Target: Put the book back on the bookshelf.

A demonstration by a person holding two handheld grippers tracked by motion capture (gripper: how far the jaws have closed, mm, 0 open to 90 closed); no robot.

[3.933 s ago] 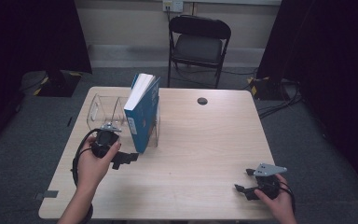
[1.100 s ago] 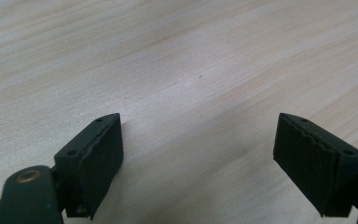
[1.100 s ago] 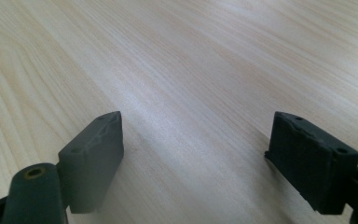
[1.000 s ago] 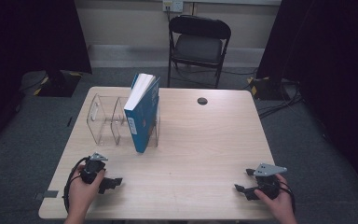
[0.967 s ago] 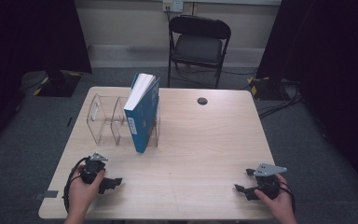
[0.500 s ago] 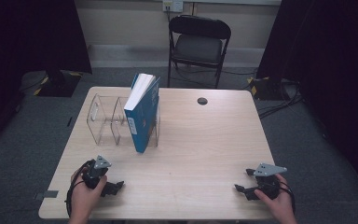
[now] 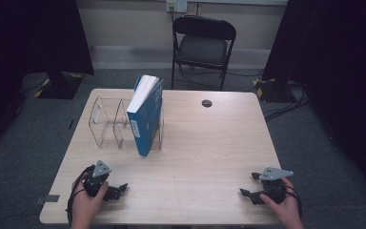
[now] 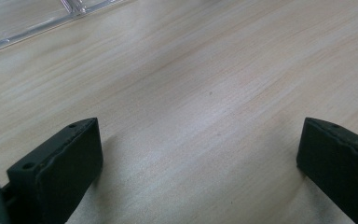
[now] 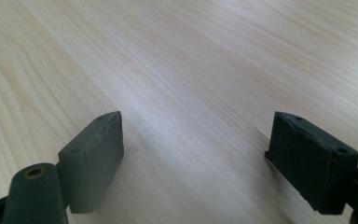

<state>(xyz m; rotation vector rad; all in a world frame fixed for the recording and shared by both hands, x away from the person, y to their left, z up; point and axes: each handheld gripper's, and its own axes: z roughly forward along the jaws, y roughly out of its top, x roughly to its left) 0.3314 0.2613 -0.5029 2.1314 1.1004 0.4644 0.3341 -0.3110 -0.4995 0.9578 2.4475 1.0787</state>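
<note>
A blue book [image 7: 145, 117] stands upright, leaning slightly, in the right end of a clear plastic rack [image 7: 107, 121] on the wooden table [image 7: 209, 148]. My left gripper [image 7: 119, 191] rests near the table's front left edge, well short of the rack. Its jaws have just been opening and now stand wide with nothing between them. In the left gripper view the gripper [image 8: 200, 140] spans bare wood, with the rack's base [image 8: 28, 18] at the top left. My right gripper [image 7: 248, 184] sits open near the front right edge, and its own view [image 9: 196, 140] shows plain tabletop between the jaws.
A small black disc [image 7: 207, 103] lies near the table's far edge. A black folding chair [image 7: 202, 45] stands behind the table. Cables trail on the carpet at the far right.
Since the earliest frame my left hand has drawn back from beside the book and rack to the front left of the table. The right hand has stayed put.
</note>
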